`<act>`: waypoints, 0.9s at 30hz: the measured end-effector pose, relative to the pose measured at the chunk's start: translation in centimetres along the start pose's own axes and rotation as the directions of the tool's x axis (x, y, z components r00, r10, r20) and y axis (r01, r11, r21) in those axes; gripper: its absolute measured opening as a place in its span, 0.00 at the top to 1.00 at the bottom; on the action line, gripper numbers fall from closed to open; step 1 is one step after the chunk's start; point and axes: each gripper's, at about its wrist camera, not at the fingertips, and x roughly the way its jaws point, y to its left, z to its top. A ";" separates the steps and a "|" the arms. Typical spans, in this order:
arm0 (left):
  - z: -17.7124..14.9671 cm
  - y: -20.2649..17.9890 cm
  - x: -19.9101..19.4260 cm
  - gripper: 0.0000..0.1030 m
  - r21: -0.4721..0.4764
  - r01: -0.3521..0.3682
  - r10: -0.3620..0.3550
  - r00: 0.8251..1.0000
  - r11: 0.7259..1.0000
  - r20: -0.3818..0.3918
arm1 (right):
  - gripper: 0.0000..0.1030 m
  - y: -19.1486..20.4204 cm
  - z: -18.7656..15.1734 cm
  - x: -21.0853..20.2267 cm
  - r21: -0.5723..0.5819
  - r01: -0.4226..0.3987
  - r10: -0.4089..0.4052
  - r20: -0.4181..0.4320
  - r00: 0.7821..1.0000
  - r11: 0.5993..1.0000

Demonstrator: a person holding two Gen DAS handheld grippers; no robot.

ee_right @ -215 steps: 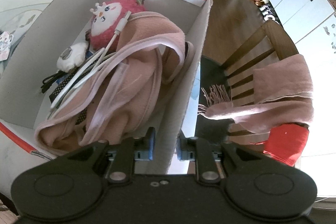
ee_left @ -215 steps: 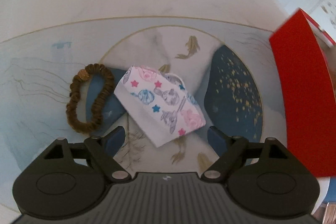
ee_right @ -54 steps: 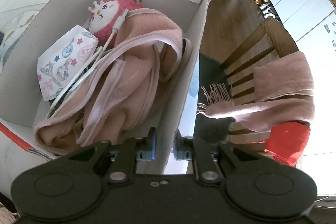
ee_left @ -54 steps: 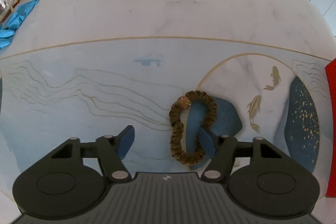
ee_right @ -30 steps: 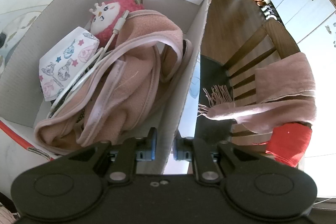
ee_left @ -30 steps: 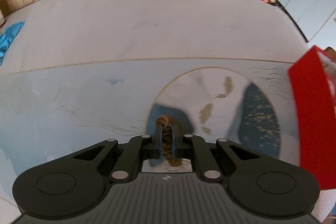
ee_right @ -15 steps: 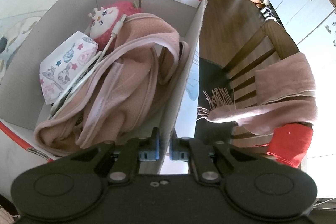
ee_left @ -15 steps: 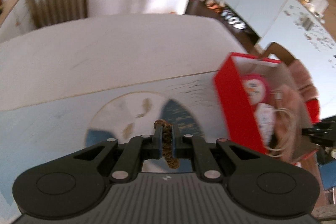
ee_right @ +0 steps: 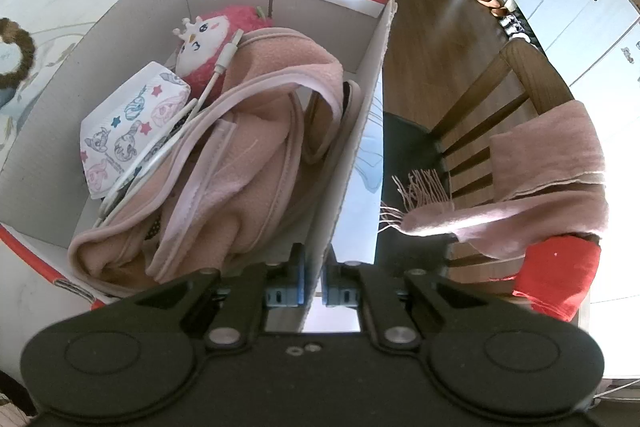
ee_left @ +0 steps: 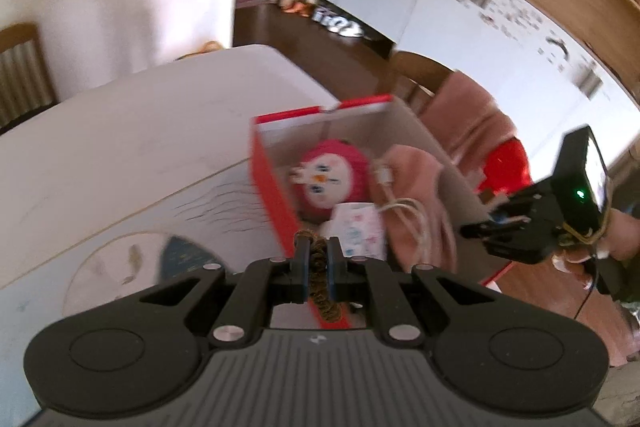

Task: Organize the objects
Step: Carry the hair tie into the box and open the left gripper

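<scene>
Left wrist view is showing the left gripper (ee_left: 318, 259) pinching the brown scrunchie (ee_left: 320, 279) between narrow jaws, carrying it toward the red-edged box (ee_left: 276, 195); the scrunchie is hanging just short of the box's near wall. The next move probably calls for travelling over that wall and releasing above the patterned mask (ee_left: 358, 231) and pink plush (ee_left: 332, 175). Right wrist view is revealing something else: the right gripper (ee_right: 314, 279) is clamping the box's side wall (ee_right: 352, 147), steadying it, with the pink cloth (ee_right: 248, 163) filling most of the interior.
</scene>
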 end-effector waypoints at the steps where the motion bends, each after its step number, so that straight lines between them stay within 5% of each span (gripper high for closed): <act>1: 0.2 -0.7 0.4 0.93 0.017 0.006 -0.006 1.000 1.000 -0.003 | 0.94 0.0 0.0 0.0 0.000 -0.001 0.001 0.001 1.000 1.000; 13: 1.6 -6.5 5.7 0.93 0.128 0.020 -0.012 0.998 0.992 -0.062 | 0.94 0.0 -0.1 0.0 -0.006 -0.009 0.009 0.013 1.000 1.000; 27: 0.0 -8.3 11.0 0.93 0.219 -0.047 0.079 0.987 0.975 -0.141 | 0.94 0.0 -0.5 -0.3 -0.015 -0.019 0.019 0.018 1.000 1.000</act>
